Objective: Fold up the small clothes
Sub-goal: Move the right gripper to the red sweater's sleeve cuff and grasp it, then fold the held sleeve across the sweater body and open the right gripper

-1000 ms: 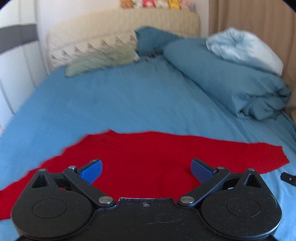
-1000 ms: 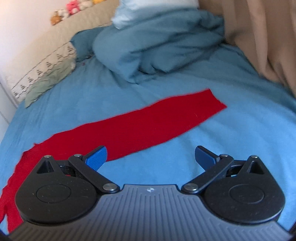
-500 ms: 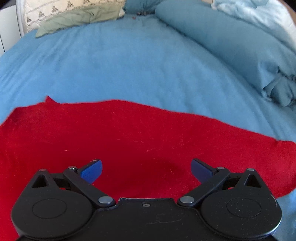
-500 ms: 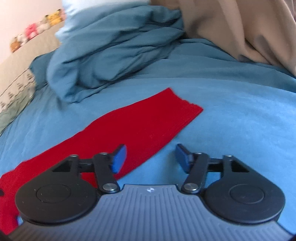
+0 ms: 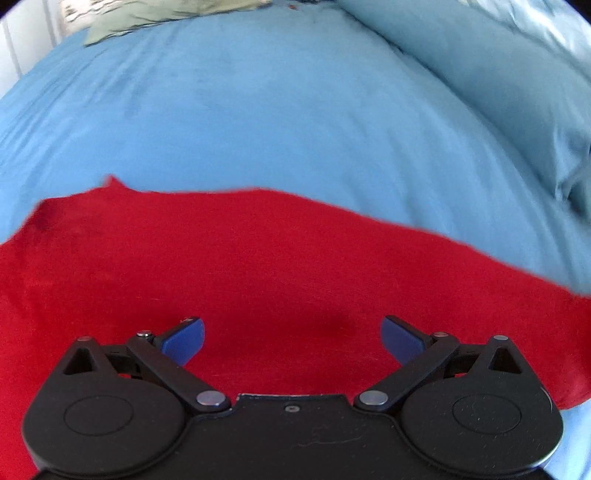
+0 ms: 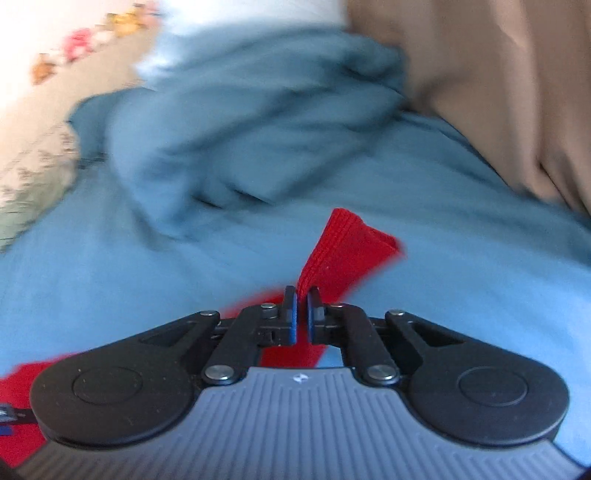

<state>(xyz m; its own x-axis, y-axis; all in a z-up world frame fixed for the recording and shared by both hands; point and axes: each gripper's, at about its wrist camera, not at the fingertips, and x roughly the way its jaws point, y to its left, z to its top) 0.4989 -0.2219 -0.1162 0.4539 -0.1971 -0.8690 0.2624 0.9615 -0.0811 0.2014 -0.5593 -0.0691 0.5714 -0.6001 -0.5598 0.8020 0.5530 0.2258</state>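
Right claw (image 6: 302, 295): jaws closed on the end of the red garment (image 6: 343, 251), whose ribbed edge stands up between the blue pads (image 6: 291, 314) and folds over just beyond them. The rest of the red garment trails back under the claw body toward the lower left of the right wrist view, lying on the blue bed sheet (image 6: 480, 277).

Left claw (image 5: 291, 336): jaws wide apart, nothing pinched between them. Its blue fingertips (image 5: 184, 339) hang over the middle of the red garment (image 5: 258, 266), which spreads flat across the lower half of the left wrist view, from the left border to the right. Whether the fingertips touch the cloth cannot be told. The far edge of the garment runs unevenly, with a small peak at the upper left.

Surroundings: a bunched blue duvet (image 6: 240, 129) lies beyond the garment on the bed; a tan curtain (image 6: 498, 92) hangs at the right. A pale green pillow (image 5: 147, 18) sits at the head of the bed. A row of small coloured toys (image 6: 81, 44), blurred, lines the top of the headboard.
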